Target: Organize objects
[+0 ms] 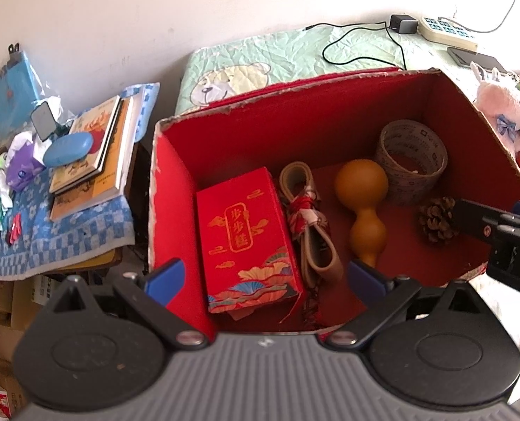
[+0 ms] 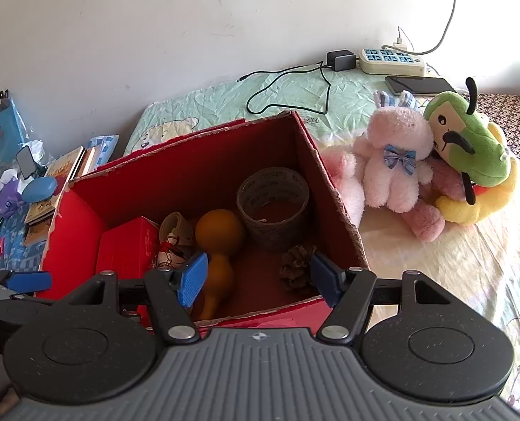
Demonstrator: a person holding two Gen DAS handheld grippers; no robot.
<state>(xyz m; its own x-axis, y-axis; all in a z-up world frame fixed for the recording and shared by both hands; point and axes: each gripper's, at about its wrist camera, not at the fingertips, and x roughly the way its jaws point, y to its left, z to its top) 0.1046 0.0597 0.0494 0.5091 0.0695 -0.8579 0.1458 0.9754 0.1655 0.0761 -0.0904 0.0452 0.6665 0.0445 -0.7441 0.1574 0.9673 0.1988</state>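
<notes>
1 red cardboard box [image 1: 175,182] is sitting on the bed [image 2: 452,280], holding 5 things: 1 red gift box [image 1: 249,242], 1 tied strap bundle [image 1: 312,221], 1 gourd [image 1: 361,203], 1 tape roll [image 1: 410,161] and 1 pine cone [image 1: 437,219]. Beside it, 3 plush toys are lying: 1 pink bunny [image 2: 396,161], 1 green-headed one [image 2: 470,144], 1 pink one [image 2: 428,210] beneath. 1 power strip [image 2: 393,60], 1 charger [image 2: 340,59] and 1 phone [image 2: 421,85] are resting behind. 2 pairs of tongs are hovering.
</notes>
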